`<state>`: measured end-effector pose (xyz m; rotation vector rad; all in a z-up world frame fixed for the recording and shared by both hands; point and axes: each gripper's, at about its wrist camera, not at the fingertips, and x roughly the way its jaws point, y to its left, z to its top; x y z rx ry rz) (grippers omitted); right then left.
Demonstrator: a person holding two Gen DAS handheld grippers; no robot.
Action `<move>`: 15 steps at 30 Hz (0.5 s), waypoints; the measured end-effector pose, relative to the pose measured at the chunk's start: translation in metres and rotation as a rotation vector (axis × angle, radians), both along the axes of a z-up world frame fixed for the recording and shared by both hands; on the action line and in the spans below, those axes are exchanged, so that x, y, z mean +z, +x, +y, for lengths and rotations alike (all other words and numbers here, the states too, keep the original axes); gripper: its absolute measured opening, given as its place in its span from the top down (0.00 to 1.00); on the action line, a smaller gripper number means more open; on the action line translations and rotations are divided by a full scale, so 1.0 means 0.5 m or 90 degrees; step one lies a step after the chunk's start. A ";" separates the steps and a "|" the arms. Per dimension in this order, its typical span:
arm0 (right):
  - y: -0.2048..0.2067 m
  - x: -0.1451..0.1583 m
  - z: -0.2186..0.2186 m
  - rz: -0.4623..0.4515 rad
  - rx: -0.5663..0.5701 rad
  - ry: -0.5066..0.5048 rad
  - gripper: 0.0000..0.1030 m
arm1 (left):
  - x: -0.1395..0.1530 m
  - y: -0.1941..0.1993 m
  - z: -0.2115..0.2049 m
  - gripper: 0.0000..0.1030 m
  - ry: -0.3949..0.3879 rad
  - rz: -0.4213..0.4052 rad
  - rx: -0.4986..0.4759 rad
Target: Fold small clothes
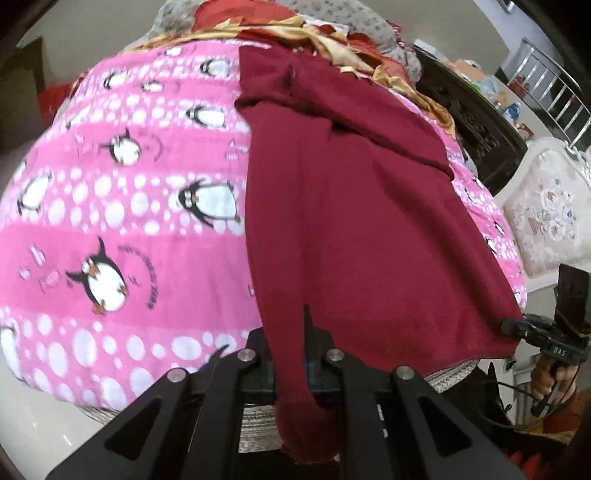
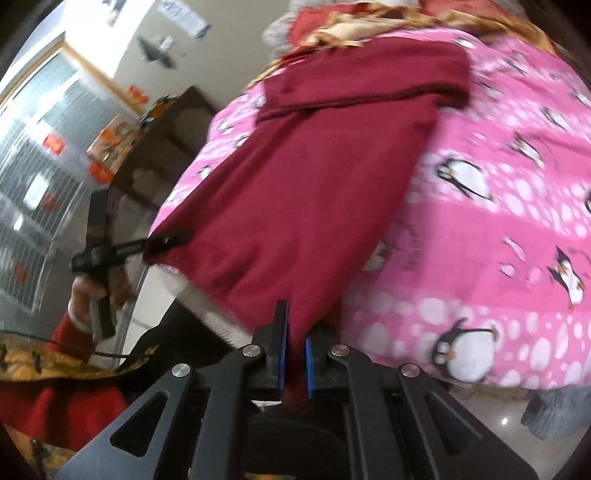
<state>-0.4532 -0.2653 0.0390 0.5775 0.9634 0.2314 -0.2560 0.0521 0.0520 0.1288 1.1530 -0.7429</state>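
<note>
A dark red garment (image 1: 351,221) lies spread on a pink penguin-print blanket (image 1: 129,184), its far end folded over itself. My left gripper (image 1: 301,354) is shut on the garment's near left corner, and cloth hangs down over the fingers. At the right edge, my right gripper (image 1: 515,326) pinches the other near corner. In the right wrist view the right gripper (image 2: 295,343) is shut on the garment (image 2: 303,184), with red cloth between its blue pads (image 2: 283,354). The left gripper (image 2: 166,240) grips the opposite corner there. The near hem is raised off the blanket (image 2: 498,229).
A heap of red, gold and grey cloths (image 1: 295,22) sits at the blanket's far end. A dark cabinet (image 1: 476,114) and a white upholstered headboard (image 1: 546,214) stand to the right. A hand with a red sleeve (image 2: 83,295) holds the left gripper. A grey object (image 2: 554,413) lies on the floor.
</note>
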 end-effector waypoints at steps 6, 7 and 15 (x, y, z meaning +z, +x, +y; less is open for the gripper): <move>-0.001 -0.051 -0.037 0.053 -0.055 -0.002 0.82 | -0.046 0.006 -0.008 0.92 0.020 0.029 0.003; 0.000 -0.064 -0.048 0.055 -0.068 0.030 0.82 | -0.052 0.006 -0.012 0.91 0.021 0.032 0.006; 0.014 -0.069 -0.054 0.043 -0.074 0.068 0.76 | -0.071 0.015 -0.017 0.70 0.004 0.056 0.024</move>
